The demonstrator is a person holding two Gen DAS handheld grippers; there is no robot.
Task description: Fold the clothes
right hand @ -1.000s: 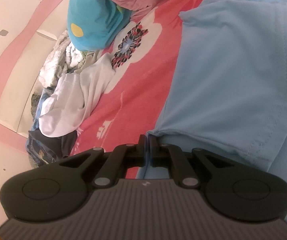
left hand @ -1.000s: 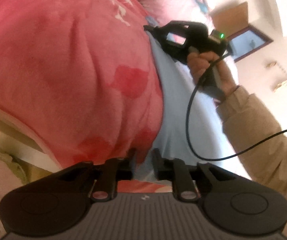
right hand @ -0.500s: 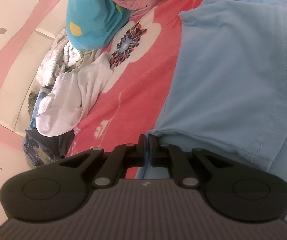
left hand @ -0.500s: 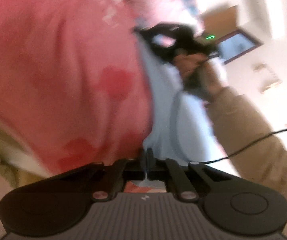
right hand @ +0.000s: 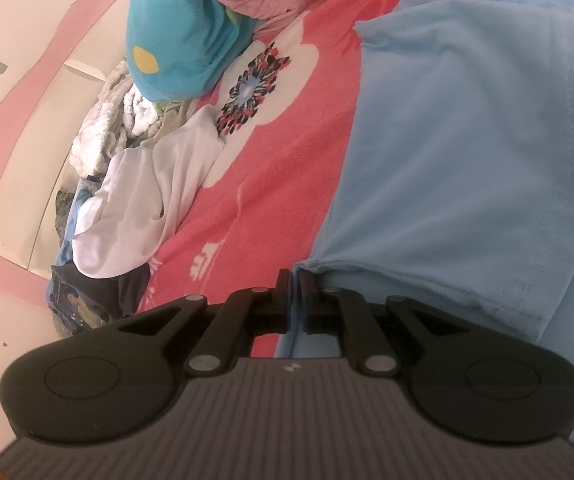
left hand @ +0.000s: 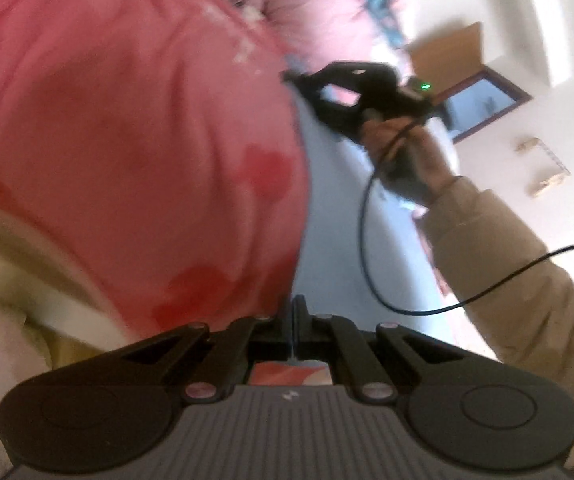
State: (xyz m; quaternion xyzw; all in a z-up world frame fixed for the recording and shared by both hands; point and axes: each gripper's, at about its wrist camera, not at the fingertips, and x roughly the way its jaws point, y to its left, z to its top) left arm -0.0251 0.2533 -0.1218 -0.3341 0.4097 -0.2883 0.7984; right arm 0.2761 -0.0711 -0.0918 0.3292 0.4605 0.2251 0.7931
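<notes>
On the left, a heap of laundry (right hand: 127,184) borders a pink flowered blanket (right hand: 287,152). Filling the right, a light blue garment (right hand: 467,152) lies flat. Both grippers, left (left hand: 295,312) and right (right hand: 295,284), are clamped on its edge at bottom centre.

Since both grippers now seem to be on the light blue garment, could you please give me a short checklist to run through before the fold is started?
1. Left gripper shut on the light blue garment: ok, a thin strip of blue cloth sits between its closed jaws.
2. Right gripper shut on the garment's edge: ok, the hem is pinched.
3. Both grips on the same garment: ok, the left view shows the right gripper at its far edge.
4. Garment lying flat on the red floral blanket: ok, only slight wrinkles.
5. Cable clear of the cloth: not ok, it loops over the garment.
6. White clothes pile apart from the garment: ok.
</notes>
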